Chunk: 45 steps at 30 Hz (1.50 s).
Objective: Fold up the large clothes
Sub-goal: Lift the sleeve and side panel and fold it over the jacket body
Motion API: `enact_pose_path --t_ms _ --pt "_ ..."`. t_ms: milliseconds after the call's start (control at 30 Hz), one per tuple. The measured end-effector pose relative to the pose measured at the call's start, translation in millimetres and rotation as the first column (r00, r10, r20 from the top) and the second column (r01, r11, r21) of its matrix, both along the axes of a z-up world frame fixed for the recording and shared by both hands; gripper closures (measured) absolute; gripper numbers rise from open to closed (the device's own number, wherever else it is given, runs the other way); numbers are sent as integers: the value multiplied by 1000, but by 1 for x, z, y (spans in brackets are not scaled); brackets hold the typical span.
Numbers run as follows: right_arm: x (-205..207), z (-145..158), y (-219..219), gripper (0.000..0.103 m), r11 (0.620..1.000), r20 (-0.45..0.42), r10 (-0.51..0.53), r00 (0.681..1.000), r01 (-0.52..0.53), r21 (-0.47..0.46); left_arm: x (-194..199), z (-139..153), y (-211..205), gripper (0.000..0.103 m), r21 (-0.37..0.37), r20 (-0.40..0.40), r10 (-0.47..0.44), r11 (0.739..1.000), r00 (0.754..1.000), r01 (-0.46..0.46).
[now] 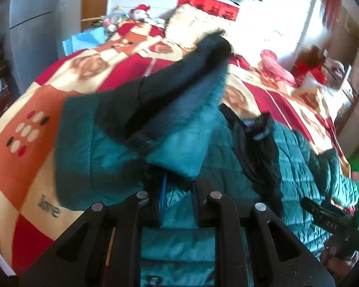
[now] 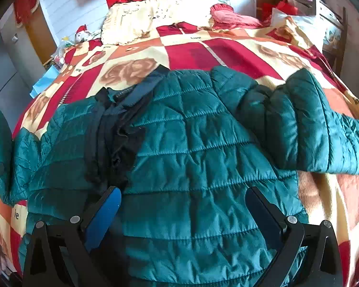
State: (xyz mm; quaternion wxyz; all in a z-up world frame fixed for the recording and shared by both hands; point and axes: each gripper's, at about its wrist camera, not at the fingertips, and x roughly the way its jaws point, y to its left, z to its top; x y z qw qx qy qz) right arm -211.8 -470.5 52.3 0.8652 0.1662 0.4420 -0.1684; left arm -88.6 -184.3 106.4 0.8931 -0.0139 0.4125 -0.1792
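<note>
A teal quilted jacket [image 2: 198, 157] with dark lining lies spread on the bed, collar [image 2: 122, 110] toward the pillows, its right sleeve [image 2: 311, 124] folded across. My left gripper [image 1: 178, 191] is shut on a teal part of the jacket [image 1: 174, 157] and holds it raised above the bed; the lifted part is blurred. My right gripper [image 2: 183, 203] is open just above the jacket's body, blue-padded fingers [image 2: 107, 212] apart, nothing between them. The right gripper also shows in the left wrist view [image 1: 332, 220] at the lower right.
The bed is covered by a red, orange and cream patchwork blanket [image 2: 203, 52]. Cream pillows [image 2: 136, 19] and a pink cushion [image 2: 229, 16] lie at the head. Toys [image 2: 82, 33] sit at the far left corner. A grey cabinet [image 1: 33, 24] stands left of the bed.
</note>
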Motion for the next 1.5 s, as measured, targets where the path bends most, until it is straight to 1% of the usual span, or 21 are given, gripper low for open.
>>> enact_pose_path --t_ms 167,333,433,500,567,633,667,800,867,933,1033,1100,1167,1233,1300,1367,1467,1500 --pt "-3 -7 -3 0 1000 -8 -5 1000 6 16 -9 -27 -28 87 43 -44 -51 998 998 53" --pt "-5 -10 1 0 1000 -7 8 1000 -8 16 -10 -59 -45 87 93 -101 -74 992 992 83" --pt "-9 -11 0 0 999 -1 2 1000 -2 48 -13 -65 -50 87 116 -91 -81 989 993 91" --pt "-10 -11 -1 0 997 -1 -3 1000 3 73 -15 -65 -52 82 122 -84 -92 987 992 102" --pt "-11 -9 0 0 996 3 -2 1000 1 85 -17 -64 -52 67 108 -99 -129 984 987 140" --pt "-12 -5 4 0 997 13 9 1000 -10 79 -22 -59 -50 61 92 -112 -163 981 980 173" --pt "-12 -3 5 0 997 18 14 1000 -15 79 -24 -56 -47 61 92 -111 -165 980 980 175" --pt "-11 4 12 0 994 45 37 998 -42 105 -37 -41 -29 61 109 -85 -152 981 985 160" --pt "-9 5 17 0 992 56 50 997 -56 115 -43 -34 -16 61 128 -59 -124 983 991 131" --pt "-5 7 24 0 989 68 72 995 -80 125 -49 -29 0 61 133 -27 -93 987 995 96" --pt "5 9 40 0 980 89 126 988 -138 145 -51 -24 20 61 141 5 -44 989 999 43" --pt "13 9 52 0 968 108 162 981 -179 174 -50 -23 32 61 132 10 -15 991 1000 14" --pt "23 10 63 2 955 133 190 973 -214 203 -47 -23 44 61 110 -1 11 994 1000 -11" --pt "36 11 76 3 943 148 222 964 -251 218 -45 -24 55 61 85 -16 31 996 999 -29" --pt "50 9 88 3 935 145 251 957 -279 220 -45 -24 62 61 73 -21 45 996 999 -43" --pt "65 3 98 5 928 128 276 952 -299 221 -45 -24 67 61 67 -20 54 996 998 -52" --pt "89 -7 111 11 915 106 314 943 -331 233 -43 -26 69 61 61 -29 58 997 998 -56" --pt "96 -11 115 18 908 100 325 940 -340 243 -43 -26 70 61 57 -32 57 997 998 -55"
